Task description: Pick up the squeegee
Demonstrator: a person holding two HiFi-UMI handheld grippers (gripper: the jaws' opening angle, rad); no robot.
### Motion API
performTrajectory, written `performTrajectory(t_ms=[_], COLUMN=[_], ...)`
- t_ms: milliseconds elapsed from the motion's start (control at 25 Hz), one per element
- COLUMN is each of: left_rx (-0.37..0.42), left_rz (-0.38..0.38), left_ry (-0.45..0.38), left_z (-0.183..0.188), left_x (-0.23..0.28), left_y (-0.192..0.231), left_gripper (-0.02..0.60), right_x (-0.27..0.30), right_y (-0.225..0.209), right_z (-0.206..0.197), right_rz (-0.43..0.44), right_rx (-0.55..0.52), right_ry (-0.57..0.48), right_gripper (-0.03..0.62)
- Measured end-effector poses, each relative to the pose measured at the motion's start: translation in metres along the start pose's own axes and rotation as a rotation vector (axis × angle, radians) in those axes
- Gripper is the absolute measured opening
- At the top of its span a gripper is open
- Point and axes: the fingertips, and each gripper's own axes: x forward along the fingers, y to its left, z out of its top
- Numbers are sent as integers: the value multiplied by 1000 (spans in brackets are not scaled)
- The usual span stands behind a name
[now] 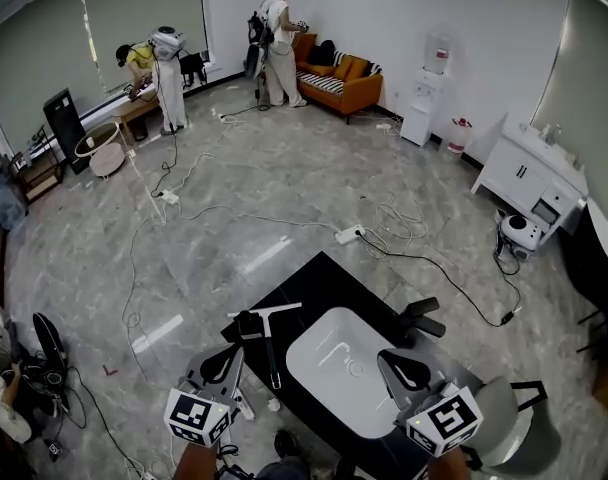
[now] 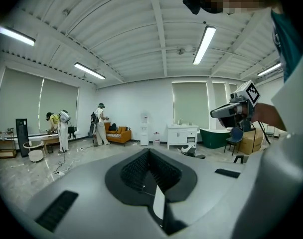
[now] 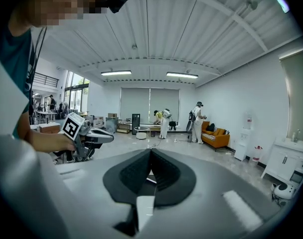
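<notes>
squeegee (image 1: pixel 271 348) is laid flat on the black desk (image 1: pixel 319 276), just left of the white basin (image 1: pixel 334 388). The pale blade bar (image 1: pixel 266 311) is at the far end, and the dark handle (image 1: pixel 273 363) is run back toward the near edge. It is not held, and no contact is made out in the head view.

The left gripper (image 1: pixel 232 356) is placed just beside the handle, on its left. Its fingers (image 2: pixel 134 171) are clenched, pads pressed together, with nothing between them. The right gripper (image 1: pixel 398 364) is held over the basin's right side, well apart from the squeegee. Its fingers (image 3: pixel 134 172) are also clenched on nothing. The squeegee is seen in neither gripper view: both are aimed out across the room, tipped only slightly down.

Step in hand, as judged: approach, grasp not yet begun. The left gripper is the obvious choice.

To be done well:
- Fingers to be released wide before descent.
- Gripper to be tipped down much more steeply, so the handle is brought into its own view.
- Fingers to be set across the handle, one each side, around mid-length and clear of the blade bar.
- Pads to be brought down to the desk before closing. The handle is thin and low on a hard surface, so it is likely to be pushed away or missed otherwise.
- The basin edge is to be kept clear of.
</notes>
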Motion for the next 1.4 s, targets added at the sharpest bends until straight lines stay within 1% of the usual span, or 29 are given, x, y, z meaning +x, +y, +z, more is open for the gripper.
performTrajectory(t_ms=[280,480,640,800,960,1160,1400], left_rx=[-25,-48,-65,-93,-115,-160,-181], left_rz=[-29,-18,16,74,112,123,105], left_ry=[13,41,81,117,140,170,208], left_z=[-19,-35,-48,-65,-85,-111,-138], left_x=[11,27,35,35,47,63,83], left_y=[41,55,62,70,79,77,73], left_gripper=[3,3,3,3,3,3,3], right_x=[46,75,101,123,141,152,158], right_y=[16,17,12,10,0,-9,-17], right_z=[17,19,3,-12,-26,-45,-66], right_rz=[-8,37,97,170,207,219,226], right_rx=[-39,-52,-23,0,9,20,36], right_ry=[6,13,27,33,45,88,95], right_gripper=[11,11,11,11,11,11,11])
